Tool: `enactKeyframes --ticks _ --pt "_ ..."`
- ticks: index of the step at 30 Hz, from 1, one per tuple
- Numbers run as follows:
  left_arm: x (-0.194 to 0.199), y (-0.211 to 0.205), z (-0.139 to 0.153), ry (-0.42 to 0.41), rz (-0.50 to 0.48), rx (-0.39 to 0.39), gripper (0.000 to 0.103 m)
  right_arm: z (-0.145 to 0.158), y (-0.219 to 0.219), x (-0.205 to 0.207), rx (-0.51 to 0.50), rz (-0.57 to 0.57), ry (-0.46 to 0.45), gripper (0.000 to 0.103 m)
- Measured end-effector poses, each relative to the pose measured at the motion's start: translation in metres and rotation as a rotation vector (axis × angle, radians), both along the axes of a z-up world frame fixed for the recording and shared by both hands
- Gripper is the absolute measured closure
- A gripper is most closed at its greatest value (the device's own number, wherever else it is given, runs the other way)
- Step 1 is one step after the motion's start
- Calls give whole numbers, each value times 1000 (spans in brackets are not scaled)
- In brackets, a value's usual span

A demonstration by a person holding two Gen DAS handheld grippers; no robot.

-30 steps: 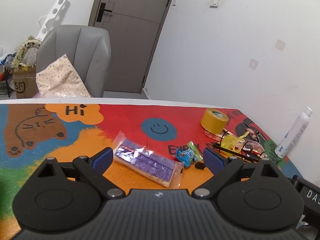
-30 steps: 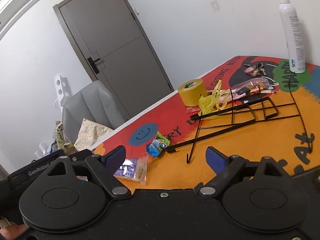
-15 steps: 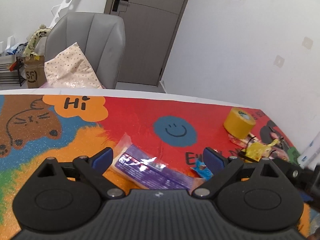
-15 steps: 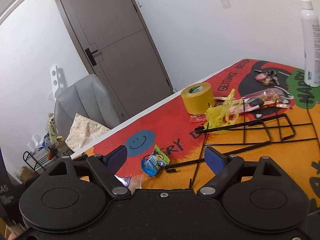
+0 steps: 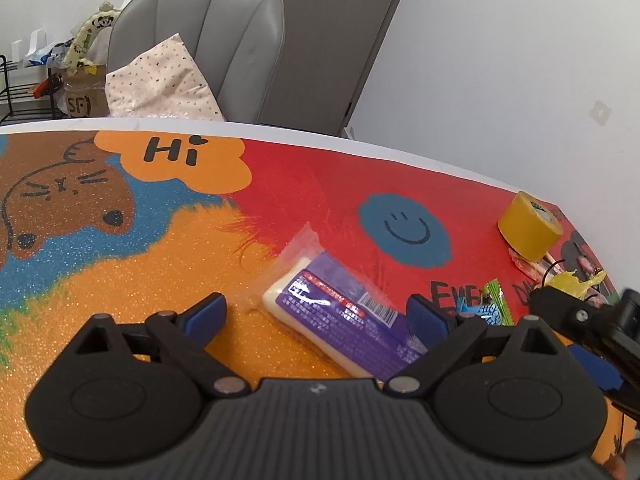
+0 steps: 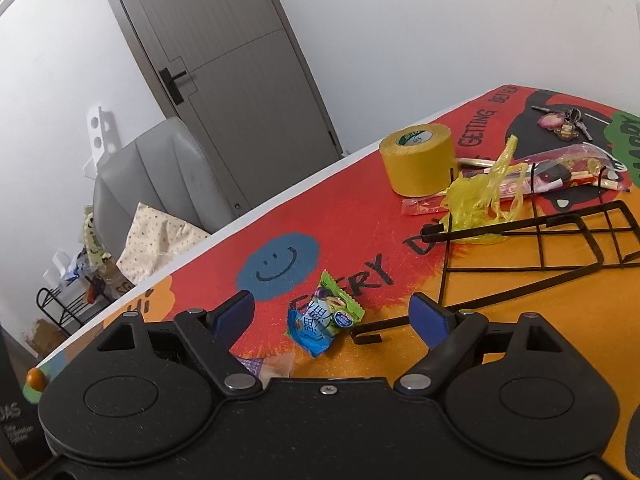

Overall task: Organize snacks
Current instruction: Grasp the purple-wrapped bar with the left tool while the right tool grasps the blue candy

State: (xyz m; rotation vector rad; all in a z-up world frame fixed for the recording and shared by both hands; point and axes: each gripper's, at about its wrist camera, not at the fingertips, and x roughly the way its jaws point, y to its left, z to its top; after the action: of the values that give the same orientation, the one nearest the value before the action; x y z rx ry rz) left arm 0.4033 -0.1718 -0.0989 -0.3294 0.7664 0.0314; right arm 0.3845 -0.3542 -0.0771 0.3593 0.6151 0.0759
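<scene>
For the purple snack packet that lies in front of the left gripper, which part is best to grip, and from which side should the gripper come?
Probably across the middle of the purple snack packet, on its two long edges. It lies flat on the table mat, slanted, so the left gripper should come from above, rolled to match that slant. Its open jaws already stand either side of the packet. The clear crimped end looks thin and slippery.

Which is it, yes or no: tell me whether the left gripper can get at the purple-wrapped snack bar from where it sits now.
Probably yes. The left gripper is open, and the purple-wrapped snack bar lies flat on the table mat right between its fingertips, with nothing on top of it or blocking either side.
</scene>
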Motion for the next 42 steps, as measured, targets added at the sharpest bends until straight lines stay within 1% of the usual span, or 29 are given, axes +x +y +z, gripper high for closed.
enactKeyframes --ticks 3,4,7,10,12,14,17,19,24,25,27,28,29,31,32,33,34,35,37,39,42 --pt "-2 -3 1 -4 -9 -5 7 -6 5 3 -10 3 11 17" --pt "-2 -4 1 -2 -9 -2 9 -9 7 4 -23 4 13 17" --pt "-3 -4 0 -17 -15 14 9 -13 8 3 -29 -2 2 17" --pt "-4 -5 -3 -49 -22 27 10 -15 10 4 -88 -31 -13 18" --pt "-5 -4 -2 -61 -30 18 20 -16 15 4 -151 -34 -34 19" --pt "-5 1 -1 -64 -33 -5 35 -18 18 4 -179 -33 -47 21" --pt "-5 7 0 -70 -45 -26 44 -22 21 5 -181 -12 -60 22" --pt "-5 10 0 -74 -48 -34 48 -24 25 7 -197 6 -66 22" --pt "-1 23 2 -73 -30 -29 49 -30 32 11 -248 26 -74 23" --pt "0 25 3 -70 -31 -28 49 -31 32 11 -254 26 -74 25" --pt "1 28 4 -67 -35 -21 49 -31 33 11 -264 18 -71 33" --pt "1 28 5 -66 -31 -15 49 -31 34 11 -275 12 -70 46" --pt "1 28 5 -66 -27 -6 48 -31 34 11 -275 16 -65 63" --pt "0 25 7 -60 -20 16 46 -32 30 12 -223 31 -30 78" --pt "0 23 8 -52 -9 31 44 -33 27 13 -188 40 -11 81" --pt "0 21 9 -47 5 40 41 -34 26 12 -180 44 -5 86" --pt "-1 19 10 -46 13 44 33 -33 26 10 -186 48 -2 94" --pt "-2 16 10 -50 8 46 22 -32 26 8 -192 49 -4 94" --pt "-4 9 9 -63 -13 66 16 -26 27 2 -185 56 -23 96" --pt "-4 1 5 -51 -15 100 15 -22 28 -3 -188 73 -36 97" --pt "-6 -2 1 -61 -19 110 11 -17 27 -7 -186 92 -42 97"
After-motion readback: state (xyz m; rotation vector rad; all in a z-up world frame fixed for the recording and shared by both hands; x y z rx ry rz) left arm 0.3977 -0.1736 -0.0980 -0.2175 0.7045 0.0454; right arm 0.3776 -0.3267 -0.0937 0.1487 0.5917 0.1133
